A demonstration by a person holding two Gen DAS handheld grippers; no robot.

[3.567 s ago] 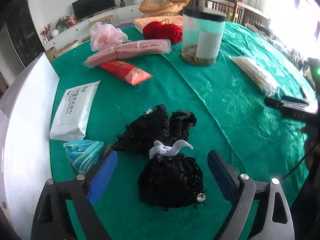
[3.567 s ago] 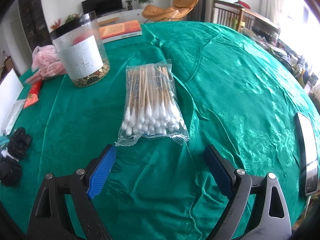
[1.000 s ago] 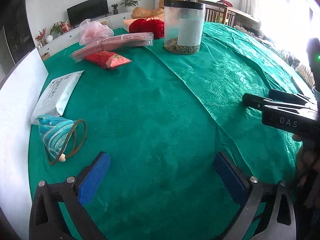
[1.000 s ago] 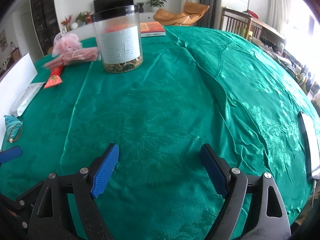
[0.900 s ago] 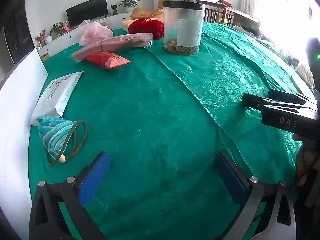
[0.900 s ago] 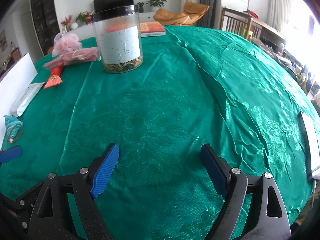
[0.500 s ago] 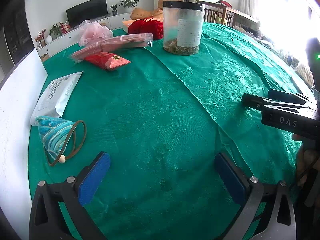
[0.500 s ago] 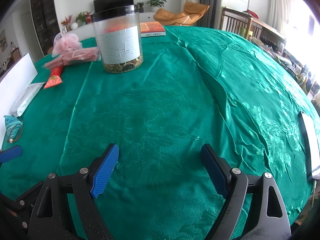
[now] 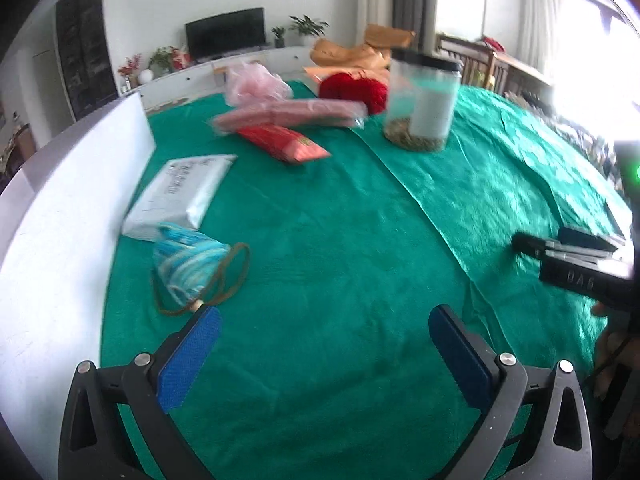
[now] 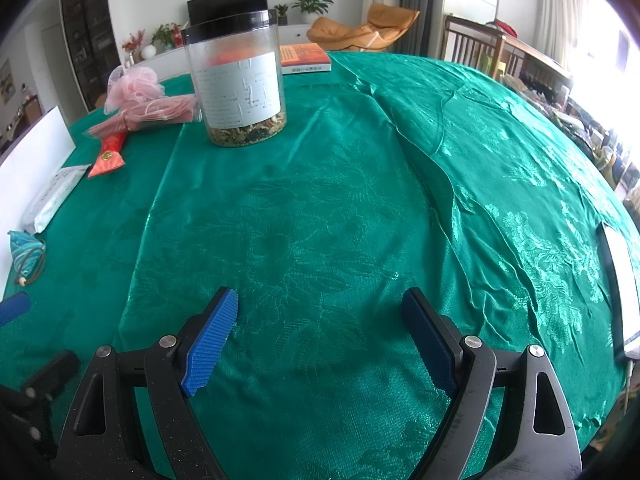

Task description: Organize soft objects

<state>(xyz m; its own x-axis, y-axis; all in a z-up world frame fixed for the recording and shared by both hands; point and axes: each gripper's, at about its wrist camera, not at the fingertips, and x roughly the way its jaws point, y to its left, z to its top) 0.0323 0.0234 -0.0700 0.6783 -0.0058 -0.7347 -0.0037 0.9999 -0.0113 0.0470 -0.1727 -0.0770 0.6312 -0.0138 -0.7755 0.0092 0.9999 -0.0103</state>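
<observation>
A blue striped cloth pouch [image 9: 186, 264] with a brown cord lies on the green tablecloth, just ahead and left of my left gripper [image 9: 324, 332], which is open and empty. The pouch also shows at the far left in the right wrist view [image 10: 25, 250]. A pink mesh puff [image 9: 256, 84] and a red yarn ball [image 9: 354, 88] sit at the back. My right gripper [image 10: 320, 318] is open and empty over bare cloth. It also shows at the right in the left wrist view [image 9: 568, 258].
A clear jar with a black lid [image 10: 236, 80], a pink packet [image 9: 288, 118], a red packet [image 9: 288, 144] and a white wipes pack [image 9: 180, 192] lie at the back and left. A white board [image 9: 68, 208] borders the left. A book [image 10: 304, 58] lies behind the jar. A phone [image 10: 618, 276] lies at the right edge.
The left gripper has moved forward and left, so the striped pouch sits closer to its left finger. The right gripper has barely moved. The black lace item and cotton swabs seen 3.6 s ago are gone.
</observation>
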